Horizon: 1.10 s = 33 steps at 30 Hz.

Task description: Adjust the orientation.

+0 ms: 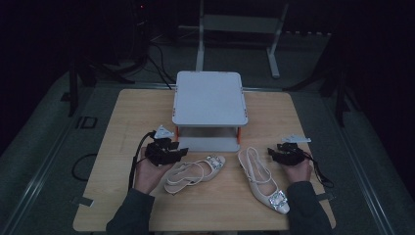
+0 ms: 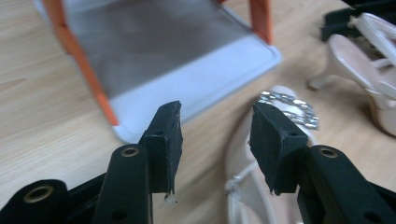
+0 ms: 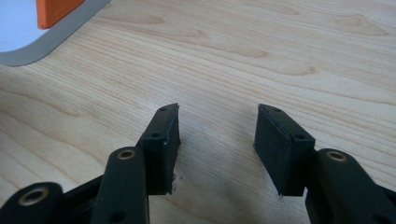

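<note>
Grey two-tier shelf [image 1: 209, 98] stands mid-counter [image 1: 122, 117]. In front of it lie two white sandals: the left shoe [image 1: 193, 171] just beside the left tool [image 1: 182, 152], jaws released, perhaps hovering above it. The right shoe [image 1: 262, 178] sits near the right tool [image 1: 270, 152], likewise released over bare wood.

The hand-held gripper [image 3: 217, 144] hovers with parted, empty jaws over the wooden table [image 3: 280, 51].
</note>
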Available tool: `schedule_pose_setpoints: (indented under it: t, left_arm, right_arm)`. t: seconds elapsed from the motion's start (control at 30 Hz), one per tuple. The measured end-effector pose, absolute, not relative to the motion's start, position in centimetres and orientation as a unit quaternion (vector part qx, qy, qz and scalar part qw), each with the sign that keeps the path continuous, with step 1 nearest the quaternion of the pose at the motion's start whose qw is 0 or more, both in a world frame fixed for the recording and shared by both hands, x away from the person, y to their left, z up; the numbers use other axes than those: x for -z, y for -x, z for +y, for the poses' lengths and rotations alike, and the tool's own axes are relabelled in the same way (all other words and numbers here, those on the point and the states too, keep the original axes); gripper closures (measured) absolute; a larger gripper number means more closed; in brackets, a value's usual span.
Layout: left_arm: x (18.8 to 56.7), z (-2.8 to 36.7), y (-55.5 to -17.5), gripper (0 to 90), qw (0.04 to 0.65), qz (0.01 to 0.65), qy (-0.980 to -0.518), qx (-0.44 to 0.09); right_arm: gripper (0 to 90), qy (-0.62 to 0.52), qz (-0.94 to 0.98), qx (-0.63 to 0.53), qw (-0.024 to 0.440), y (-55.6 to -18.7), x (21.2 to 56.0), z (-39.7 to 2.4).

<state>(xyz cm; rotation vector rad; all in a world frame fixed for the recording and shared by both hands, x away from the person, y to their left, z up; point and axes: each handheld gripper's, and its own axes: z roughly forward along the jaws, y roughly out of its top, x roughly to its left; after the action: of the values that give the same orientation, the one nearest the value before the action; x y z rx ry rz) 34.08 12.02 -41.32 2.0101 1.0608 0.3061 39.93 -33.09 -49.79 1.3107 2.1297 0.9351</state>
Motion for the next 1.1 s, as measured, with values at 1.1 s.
schedule_pose_setpoints:
  t: [1.1]
  left_arm:
    - [45.5,9.8,-34.2,66.1,0.310,0.410,-0.856,-0.061]
  right_arm:
    - [49.8,-0.480,0.772,-0.344,0.234,-39.9,49.9,-33.3]
